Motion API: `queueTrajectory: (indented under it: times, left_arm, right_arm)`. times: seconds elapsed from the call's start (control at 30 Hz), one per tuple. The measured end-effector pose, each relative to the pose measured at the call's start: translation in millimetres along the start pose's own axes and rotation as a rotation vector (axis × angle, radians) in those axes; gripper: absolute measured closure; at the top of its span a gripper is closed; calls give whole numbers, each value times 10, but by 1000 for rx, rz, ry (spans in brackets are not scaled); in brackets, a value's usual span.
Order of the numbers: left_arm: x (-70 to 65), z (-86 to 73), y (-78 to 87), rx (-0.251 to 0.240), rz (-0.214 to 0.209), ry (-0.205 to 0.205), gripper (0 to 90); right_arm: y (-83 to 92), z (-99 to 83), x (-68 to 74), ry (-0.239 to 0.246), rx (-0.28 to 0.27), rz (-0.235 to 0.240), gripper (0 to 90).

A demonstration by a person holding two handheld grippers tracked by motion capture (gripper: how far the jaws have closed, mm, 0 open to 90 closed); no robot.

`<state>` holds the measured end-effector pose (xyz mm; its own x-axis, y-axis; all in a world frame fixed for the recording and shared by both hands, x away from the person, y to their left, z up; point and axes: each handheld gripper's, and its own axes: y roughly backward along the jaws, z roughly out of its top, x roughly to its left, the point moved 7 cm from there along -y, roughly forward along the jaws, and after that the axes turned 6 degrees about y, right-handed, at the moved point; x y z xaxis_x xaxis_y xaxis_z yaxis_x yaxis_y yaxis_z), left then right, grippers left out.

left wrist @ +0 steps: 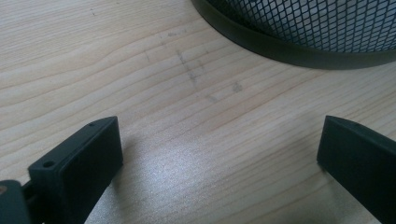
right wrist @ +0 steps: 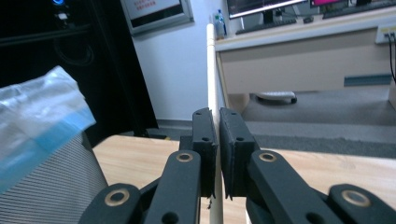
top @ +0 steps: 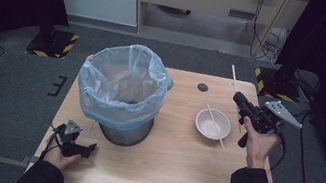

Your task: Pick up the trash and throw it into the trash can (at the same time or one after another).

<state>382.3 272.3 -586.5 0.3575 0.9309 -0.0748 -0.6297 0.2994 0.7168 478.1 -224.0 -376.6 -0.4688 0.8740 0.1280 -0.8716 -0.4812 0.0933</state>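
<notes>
My right gripper (top: 238,98) hangs above the table's right side, beyond a white bowl (top: 212,123), and is shut on a pale wooden chopstick (top: 234,78) that sticks up past its tip. In the right gripper view the jaws pinch that chopstick (right wrist: 212,70) upright, right gripper (right wrist: 217,135). A second chopstick (top: 215,126) lies slanted across the bowl. My left gripper (top: 90,147) rests at the table's front left, near the foot of a metal mesh bin (top: 125,133) lined with a blue plastic bag (top: 122,82). Its jaws stand wide apart over bare wood, left gripper (left wrist: 219,149), the mesh bin (left wrist: 303,28) just ahead.
The wooden table (top: 172,169) has a dark round hole (top: 203,87) near its far edge. Black stands with yellow-striped feet (top: 52,44) flank the table on grey carpet. A desk and cables stand beyond.
</notes>
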Motion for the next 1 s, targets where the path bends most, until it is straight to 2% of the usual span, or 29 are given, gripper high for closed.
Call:
queueTrajectory:
  times: [0.3, 0.77, 1.0]
  left_arm:
    - [0, 0, 0, 0, 0, 0, 0]
    - [0, 0, 0, 0, 0, 0, 0]
    - [0, 0, 0, 0, 0, 0, 0]
  right_arm:
    - [79, 280, 119, 13, -85, 35, 859]
    - [48, 606, 353, 44, -139, 92, 858]
    - [14, 718, 482, 42, -163, 127, 858]
